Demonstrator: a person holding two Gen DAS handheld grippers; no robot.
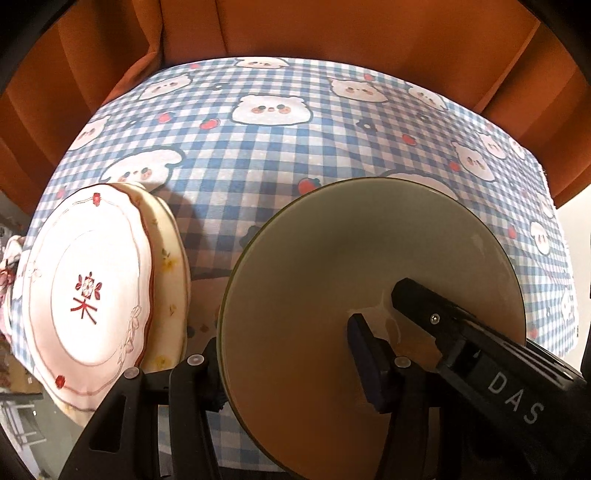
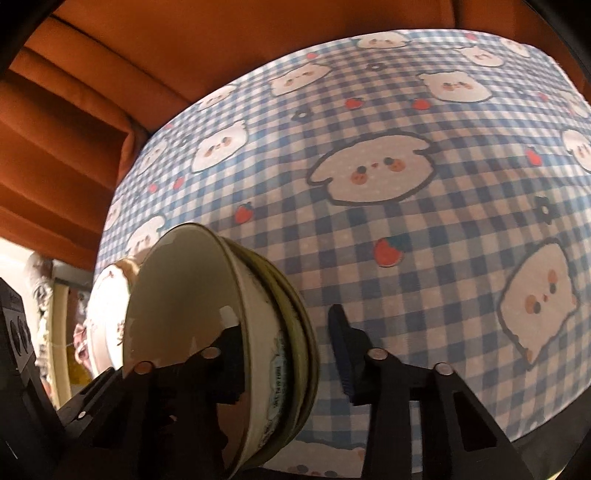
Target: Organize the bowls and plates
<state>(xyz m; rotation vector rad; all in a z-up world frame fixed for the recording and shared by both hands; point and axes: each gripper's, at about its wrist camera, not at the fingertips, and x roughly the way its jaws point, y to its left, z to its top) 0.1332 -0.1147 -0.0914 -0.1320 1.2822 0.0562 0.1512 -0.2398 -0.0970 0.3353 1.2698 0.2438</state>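
Observation:
A stack of nested olive-rimmed bowls [image 1: 314, 258] [image 2: 192, 280] sits right of centre in the left wrist view. My left gripper [image 1: 284, 334] straddles its near-left rim, with one finger outside and the blue pad [image 1: 365, 354] inside. Whether the pads press is unclear. My right gripper [image 2: 284, 321] straddles the opposite rim. Its inner finger [image 1: 410, 295] lies in the top bowl, and a strip of cloth shows between its outer blue pad [image 2: 341, 354] and the stack. To the left of the bowls, a scalloped white plate with red drawings [image 1: 88, 295] [image 2: 107, 317] lies on a cream flowered plate [image 1: 171, 266].
The table wears a blue-and-white checked cloth with bear faces [image 1: 295, 147] [image 2: 443, 258]. Orange fabric [image 1: 332, 29] [image 2: 74, 147] hangs behind the table's far edge. The plates lie close to the table's left edge, with clutter beyond it.

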